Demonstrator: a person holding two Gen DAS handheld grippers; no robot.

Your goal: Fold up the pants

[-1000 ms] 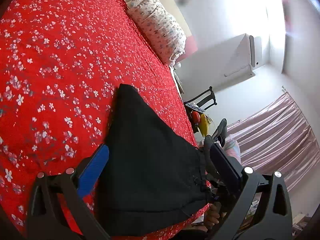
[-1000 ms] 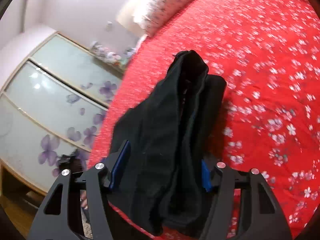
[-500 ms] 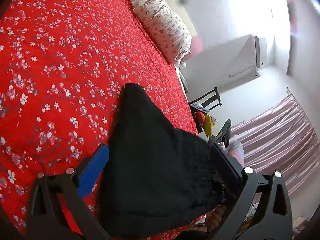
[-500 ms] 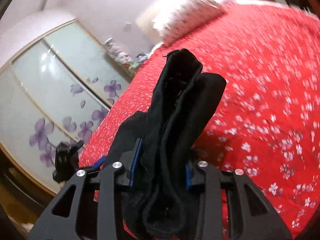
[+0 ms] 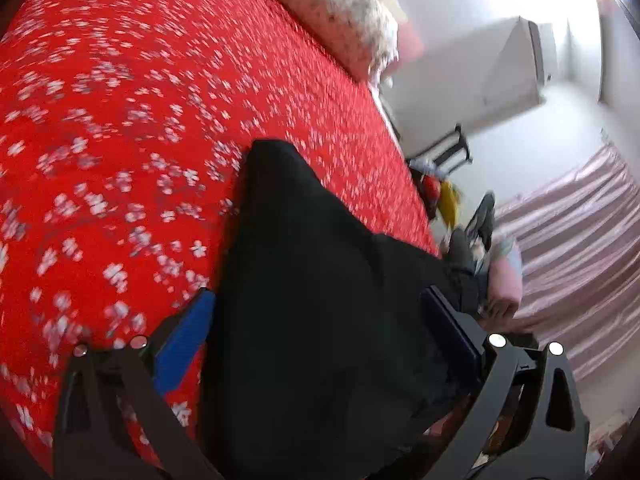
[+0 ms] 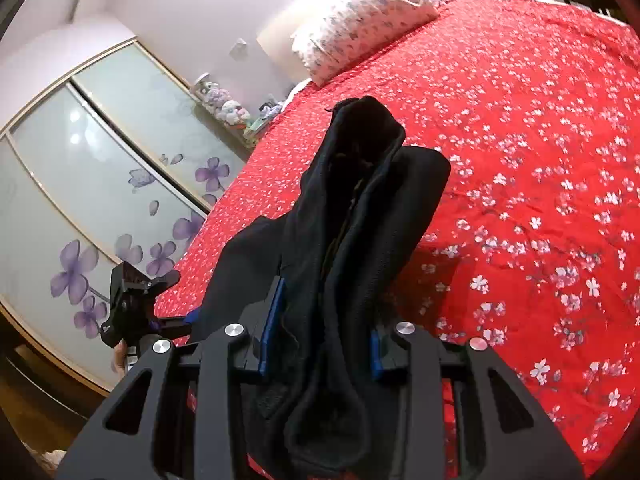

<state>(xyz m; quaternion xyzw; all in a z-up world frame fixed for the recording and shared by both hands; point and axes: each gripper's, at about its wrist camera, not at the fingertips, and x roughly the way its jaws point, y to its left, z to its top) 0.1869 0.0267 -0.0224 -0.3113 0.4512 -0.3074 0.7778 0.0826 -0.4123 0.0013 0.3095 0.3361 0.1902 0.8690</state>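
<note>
Pants: black fabric pants [image 6: 352, 216], bunched, lying on red floral bedspread [image 6: 540, 140], toward 6 o'clock.
Right gripper [image 6: 320, 332]: fingers clamped on pants.
Left gripper [image 5: 320, 344]: fingers spread wide, cloth between them.
Pillow [image 6: 360, 24]: 12 o'clock.

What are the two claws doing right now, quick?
Left gripper: open, black pants lying between its fingers.
Right gripper: shut on the bunched pants.

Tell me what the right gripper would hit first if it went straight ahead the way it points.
Likely the pants bunched between its fingers; past them, the bed. Depth is unclear.
</note>
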